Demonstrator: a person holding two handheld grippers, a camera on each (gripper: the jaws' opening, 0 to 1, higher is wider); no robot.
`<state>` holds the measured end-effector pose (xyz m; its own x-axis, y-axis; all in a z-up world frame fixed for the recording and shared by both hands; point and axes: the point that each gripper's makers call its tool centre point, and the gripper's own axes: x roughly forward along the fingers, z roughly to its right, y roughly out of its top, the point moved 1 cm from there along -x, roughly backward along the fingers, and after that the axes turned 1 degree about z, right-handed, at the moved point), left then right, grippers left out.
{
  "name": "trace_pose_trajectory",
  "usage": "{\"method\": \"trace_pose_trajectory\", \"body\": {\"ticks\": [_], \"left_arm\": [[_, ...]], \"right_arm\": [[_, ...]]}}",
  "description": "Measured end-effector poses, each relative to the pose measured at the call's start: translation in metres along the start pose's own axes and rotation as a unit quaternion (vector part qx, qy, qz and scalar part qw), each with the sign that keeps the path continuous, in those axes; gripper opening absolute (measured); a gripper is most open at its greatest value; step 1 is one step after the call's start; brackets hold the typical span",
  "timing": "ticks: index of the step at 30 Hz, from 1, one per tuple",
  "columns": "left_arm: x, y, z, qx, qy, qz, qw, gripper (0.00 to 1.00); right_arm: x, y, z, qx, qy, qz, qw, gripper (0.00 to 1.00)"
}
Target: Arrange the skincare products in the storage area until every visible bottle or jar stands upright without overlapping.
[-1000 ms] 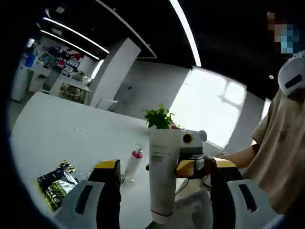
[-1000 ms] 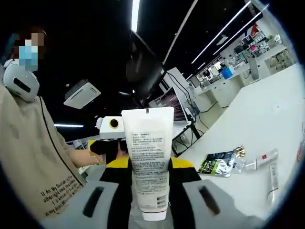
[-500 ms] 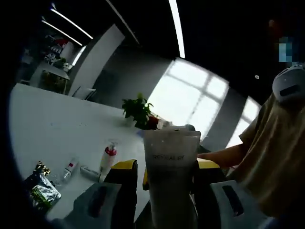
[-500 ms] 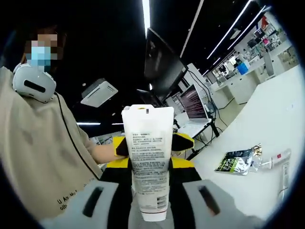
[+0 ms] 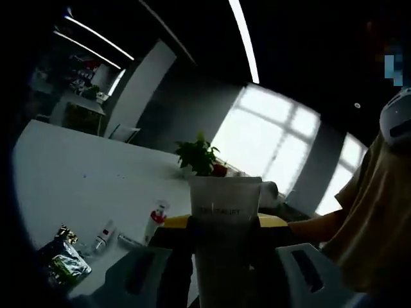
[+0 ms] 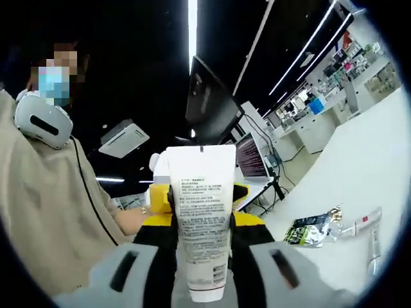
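The tube (image 6: 200, 218) is off the table, raised between the two grippers, crimped end up and cap end down toward the jaws. Its long axis runs straight up each view, in line with the jaws. In the right gripper view the right gripper (image 6: 200, 269) is clamped on its lower half, printed text facing the camera. In the left gripper view the same tube (image 5: 225, 244) stands between the jaws of the left gripper (image 5: 221, 282), which look closed against it, though this dim picture leaves me unsure how firm the contact is. So both grippers meet on the one tube, facing each other, with the right one clearly carrying it.

The table (image 5: 90, 186) lies below and to the side. On it are a dark foil sachet (image 5: 61, 266), a small slim tube (image 5: 103, 236) and a red-capped pump bottle (image 5: 155, 220), which seems upright. A potted plant (image 5: 200, 157) stands further back. A person in a beige shirt (image 6: 45, 212) holds the tools. Nothing stands between the raised tube and the table.
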<state>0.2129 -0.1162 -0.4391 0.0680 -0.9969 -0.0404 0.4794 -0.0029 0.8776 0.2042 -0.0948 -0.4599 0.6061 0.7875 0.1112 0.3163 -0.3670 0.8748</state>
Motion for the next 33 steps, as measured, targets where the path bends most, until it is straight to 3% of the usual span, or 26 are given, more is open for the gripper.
{"method": "trace_pose_trajectory", "body": {"ticks": [2,6,8,9,10,11,12,13,14,15,18,21,22,25,33], "left_arm": [[0.003,0.004,-0.001,0.012,0.015,0.009,0.9998,0.32],[0.005,0.021,-0.004,-0.007,0.037,0.049,0.9981,0.30],[0.007,0.025,-0.008,0.009,0.065,0.054,0.9964,0.28],[0.008,0.026,-0.009,0.025,0.080,0.053,0.9950,0.21],[0.003,0.037,-0.016,0.045,0.107,0.080,0.9900,0.07],[-0.001,0.033,-0.013,0.009,0.084,0.069,0.9940,0.08],[0.001,0.034,-0.011,0.002,0.067,0.076,0.9948,0.09],[0.001,0.039,-0.021,0.023,0.105,0.101,0.9890,0.09],[0.002,0.036,-0.022,0.037,0.102,0.091,0.9899,0.09],[0.002,0.029,-0.025,0.016,0.097,0.066,0.9930,0.09],[-0.002,0.033,-0.027,0.012,0.090,0.077,0.9929,0.10],[-0.002,0.033,-0.018,0.032,0.080,0.066,0.9941,0.09],[-0.001,0.033,-0.017,0.036,0.082,0.064,0.9939,0.09],[0.002,0.028,-0.021,0.058,0.106,0.050,0.9914,0.08],[0.003,0.032,-0.019,0.056,0.107,0.053,0.9913,0.06]], "right_arm": [[0.002,0.004,0.006,-0.036,-0.054,0.000,0.9979,0.32],[0.003,0.019,0.008,-0.058,-0.142,0.025,0.9879,0.32],[0.000,0.023,0.017,-0.092,-0.220,0.013,0.9711,0.33],[-0.004,0.024,0.021,-0.109,-0.259,0.007,0.9596,0.34],[-0.018,0.024,0.031,-0.145,-0.313,-0.011,0.9387,0.32],[-0.010,0.029,0.023,-0.166,-0.276,0.001,0.9469,0.30],[-0.011,0.028,0.021,-0.102,-0.276,0.025,0.9555,0.29],[-0.011,0.030,0.025,-0.068,-0.274,0.049,0.9580,0.27],[-0.008,0.025,0.030,-0.079,-0.269,0.045,0.9588,0.27],[-0.006,0.022,0.032,-0.094,-0.271,0.032,0.9575,0.26],[-0.004,0.022,0.031,-0.096,-0.255,0.037,0.9614,0.27],[-0.005,0.025,0.026,-0.107,-0.250,0.026,0.9621,0.27],[-0.005,0.025,0.026,-0.110,-0.252,0.023,0.9611,0.28],[-0.009,0.025,0.027,-0.159,-0.277,-0.005,0.9475,0.28],[-0.009,0.032,0.021,-0.218,-0.284,-0.040,0.9329,0.28]]}}
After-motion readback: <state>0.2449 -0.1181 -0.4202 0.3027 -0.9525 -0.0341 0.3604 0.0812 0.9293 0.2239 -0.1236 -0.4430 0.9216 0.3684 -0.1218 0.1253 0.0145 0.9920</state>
